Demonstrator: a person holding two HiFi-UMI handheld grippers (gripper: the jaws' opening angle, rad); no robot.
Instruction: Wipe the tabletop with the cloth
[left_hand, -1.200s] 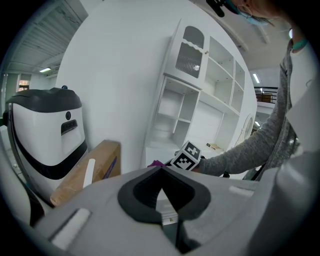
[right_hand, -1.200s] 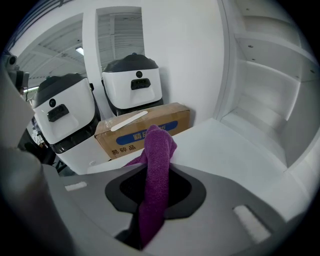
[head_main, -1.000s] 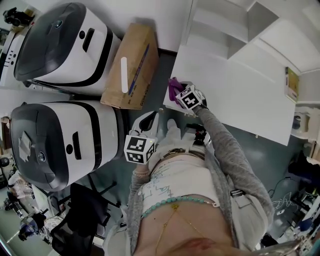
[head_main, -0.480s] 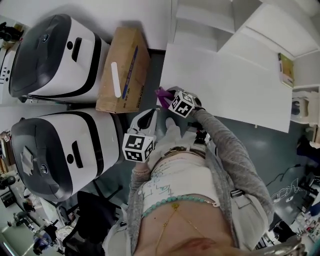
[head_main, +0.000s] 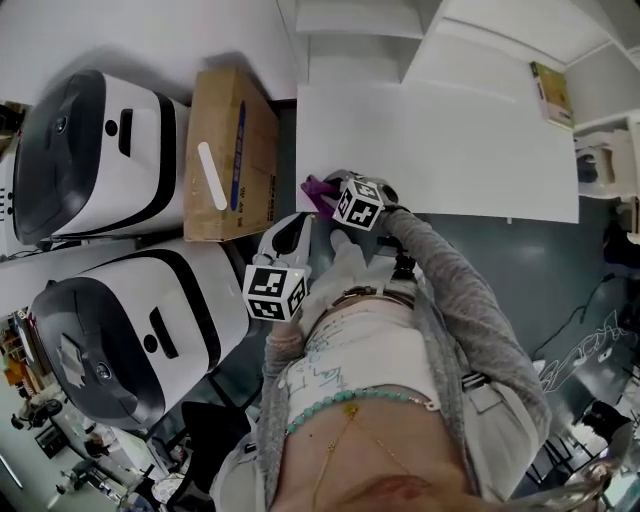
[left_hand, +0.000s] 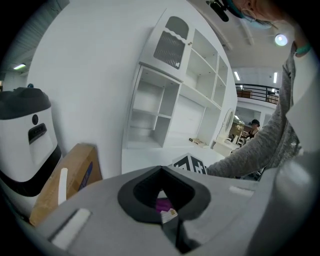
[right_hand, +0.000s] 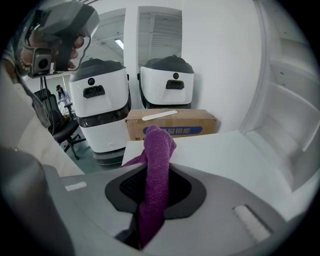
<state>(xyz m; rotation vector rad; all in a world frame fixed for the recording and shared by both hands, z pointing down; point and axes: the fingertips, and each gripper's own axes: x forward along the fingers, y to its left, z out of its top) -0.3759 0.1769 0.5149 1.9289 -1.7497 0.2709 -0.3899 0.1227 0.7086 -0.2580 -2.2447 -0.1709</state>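
The purple cloth (head_main: 318, 190) lies bunched at the near left corner of the white tabletop (head_main: 450, 130). My right gripper (head_main: 335, 195) is shut on it. In the right gripper view the cloth (right_hand: 157, 160) stands up out of the shut right gripper (right_hand: 147, 210), with the tabletop (right_hand: 220, 150) beyond it. My left gripper (head_main: 290, 235) hangs off the table, close to the person's body and just below the cloth. It is shut and holds nothing. In the left gripper view, a bit of the cloth (left_hand: 162, 205) shows past the left gripper (left_hand: 170, 227).
A cardboard box (head_main: 225, 150) stands on the floor against the table's left end. Two large white and black machines (head_main: 90, 150) (head_main: 130, 320) sit left of it. A white shelf unit (head_main: 400, 35) backs the table. A black office chair (head_main: 215, 430) is at the lower left.
The head view has swung, so the table now sits higher and more square in the picture. The right gripper still holds the cloth at the table's left corner. The left gripper has barely moved.
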